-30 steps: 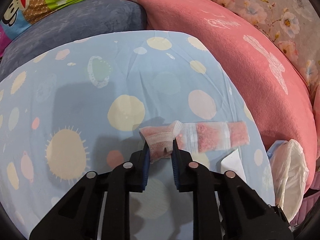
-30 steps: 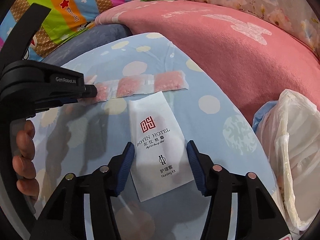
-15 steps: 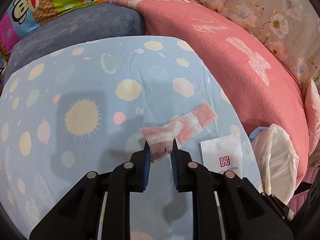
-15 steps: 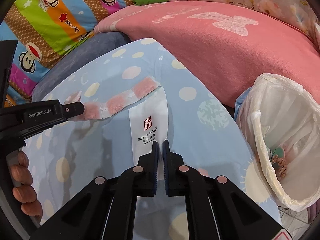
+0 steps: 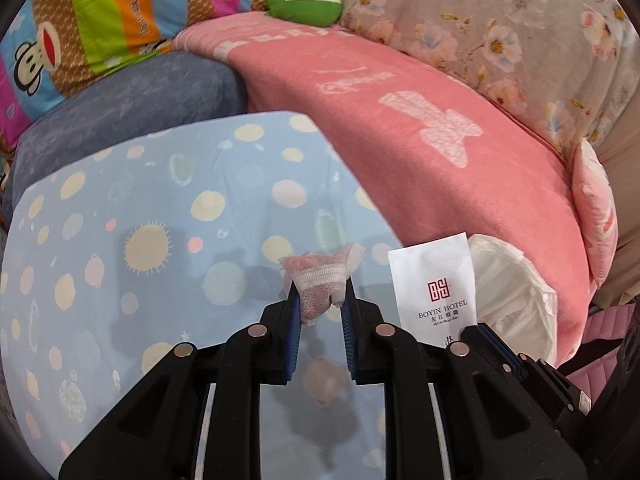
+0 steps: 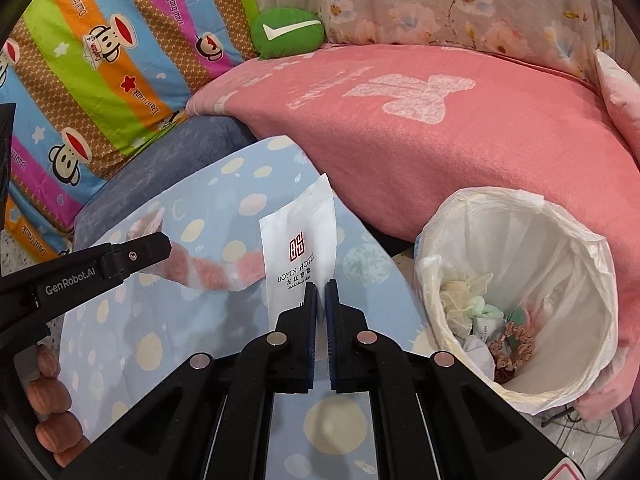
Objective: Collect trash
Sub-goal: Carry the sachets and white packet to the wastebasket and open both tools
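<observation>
My left gripper [image 5: 319, 294] is shut on one end of a strip of pink granule sachets [image 5: 320, 276] and holds it above the blue spotted sheet [image 5: 160, 240]. In the right wrist view the strip [image 6: 216, 270] hangs rightward from the left gripper [image 6: 160, 246]. My right gripper [image 6: 321, 290] is shut on the lower edge of a white Boyin Hotel packet [image 6: 298, 240], lifted upright off the sheet. The packet also shows in the left wrist view [image 5: 434, 284]. A bin lined with a white bag [image 6: 560, 248] stands right of the right gripper, with crumpled trash inside.
A pink blanket [image 6: 440, 128] lies behind the sheet and the bin. A blue-grey cushion [image 5: 132, 108], a striped monkey-print quilt [image 6: 100, 60] and a green round cushion [image 6: 288, 32] are at the back. The bin's bag shows in the left wrist view [image 5: 512, 292].
Both grippers have risen. The strip has come off the sheet with the left gripper. The right gripper shut on the white packet and lifted it upright, nearer the bin.
</observation>
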A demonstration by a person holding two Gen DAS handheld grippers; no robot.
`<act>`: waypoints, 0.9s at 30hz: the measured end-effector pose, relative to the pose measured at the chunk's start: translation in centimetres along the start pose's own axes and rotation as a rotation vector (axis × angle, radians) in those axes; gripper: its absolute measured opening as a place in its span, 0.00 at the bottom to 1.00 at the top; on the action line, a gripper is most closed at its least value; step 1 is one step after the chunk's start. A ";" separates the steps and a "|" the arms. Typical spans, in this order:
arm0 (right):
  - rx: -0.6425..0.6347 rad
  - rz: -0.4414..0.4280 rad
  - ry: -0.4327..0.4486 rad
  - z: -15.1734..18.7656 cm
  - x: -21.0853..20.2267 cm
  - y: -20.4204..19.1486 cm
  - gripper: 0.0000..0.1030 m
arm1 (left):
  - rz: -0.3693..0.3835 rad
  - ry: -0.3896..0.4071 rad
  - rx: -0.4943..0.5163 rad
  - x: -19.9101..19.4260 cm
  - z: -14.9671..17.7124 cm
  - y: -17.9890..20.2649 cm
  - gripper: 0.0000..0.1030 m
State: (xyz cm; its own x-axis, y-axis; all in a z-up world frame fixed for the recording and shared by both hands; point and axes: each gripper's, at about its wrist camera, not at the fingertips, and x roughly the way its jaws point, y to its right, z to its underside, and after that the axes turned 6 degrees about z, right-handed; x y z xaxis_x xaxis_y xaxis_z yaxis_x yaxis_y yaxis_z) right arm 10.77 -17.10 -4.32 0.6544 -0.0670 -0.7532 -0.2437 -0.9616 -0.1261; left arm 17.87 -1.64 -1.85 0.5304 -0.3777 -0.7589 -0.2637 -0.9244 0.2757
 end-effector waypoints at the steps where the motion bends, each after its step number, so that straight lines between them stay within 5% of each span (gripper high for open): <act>1: 0.004 0.000 0.008 -0.2 -0.5 0.4 0.05 | 0.003 0.010 0.011 -0.5 -0.1 0.8 0.17; 15: 0.101 0.071 0.136 -1.6 -7.1 8.7 0.05 | 0.110 0.099 0.183 -5.0 -1.7 13.2 0.17; 27: 0.204 0.167 0.158 -0.8 -8.7 16.9 0.05 | 0.203 0.045 0.266 -2.5 -0.8 20.6 0.17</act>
State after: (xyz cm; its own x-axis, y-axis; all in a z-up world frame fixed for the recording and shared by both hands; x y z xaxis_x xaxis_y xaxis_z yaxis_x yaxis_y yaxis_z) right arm 1.55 -32.97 0.67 0.6924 -0.2756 -0.6668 -0.4856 -0.8616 -0.1481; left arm 11.73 -19.73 6.20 0.4791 -0.5602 -0.6757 -0.5656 -0.7857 0.2504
